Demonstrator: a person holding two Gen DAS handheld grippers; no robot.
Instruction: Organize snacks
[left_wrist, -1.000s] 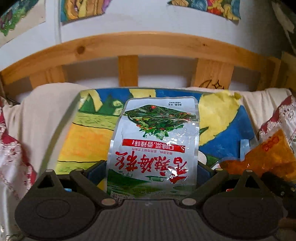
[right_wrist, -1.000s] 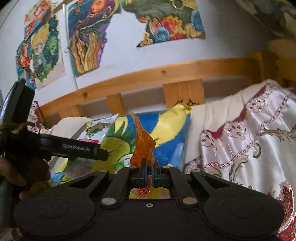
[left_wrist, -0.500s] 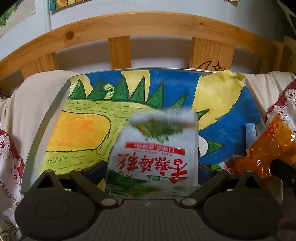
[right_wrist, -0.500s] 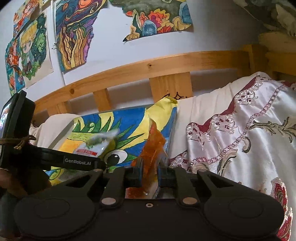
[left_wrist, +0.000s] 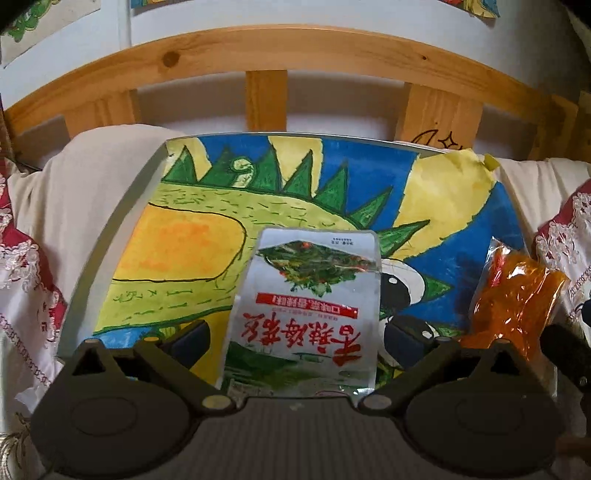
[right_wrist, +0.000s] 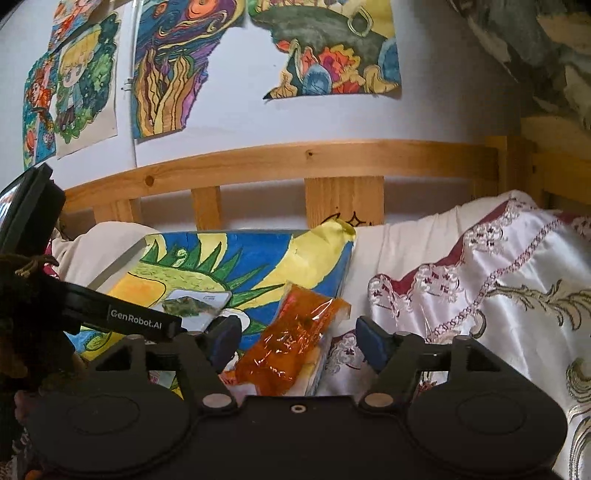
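A silver snack pouch (left_wrist: 303, 314) with red characters and a green vegetable picture lies on the painted dinosaur board (left_wrist: 221, 206), between the wide-open fingers of my left gripper (left_wrist: 295, 341). An orange transparent snack packet (right_wrist: 295, 341) lies at the board's right edge between the open fingers of my right gripper (right_wrist: 297, 339). The orange packet also shows in the left wrist view (left_wrist: 513, 295). The silver pouch shows in the right wrist view (right_wrist: 195, 304), with the left gripper's black body (right_wrist: 122, 317) beside it.
The board (right_wrist: 258, 254) lies on a bed with cream bedding (left_wrist: 81, 192) and a white-and-maroon embroidered cover (right_wrist: 480, 280). A wooden headboard (left_wrist: 266, 55) runs behind. Colourful drawings (right_wrist: 177, 62) hang on the wall.
Both grippers tilted down toward the board. The right gripper opened and let go of the orange packet, which now lies flat. The silver pouch dropped from raised to lying on the board.
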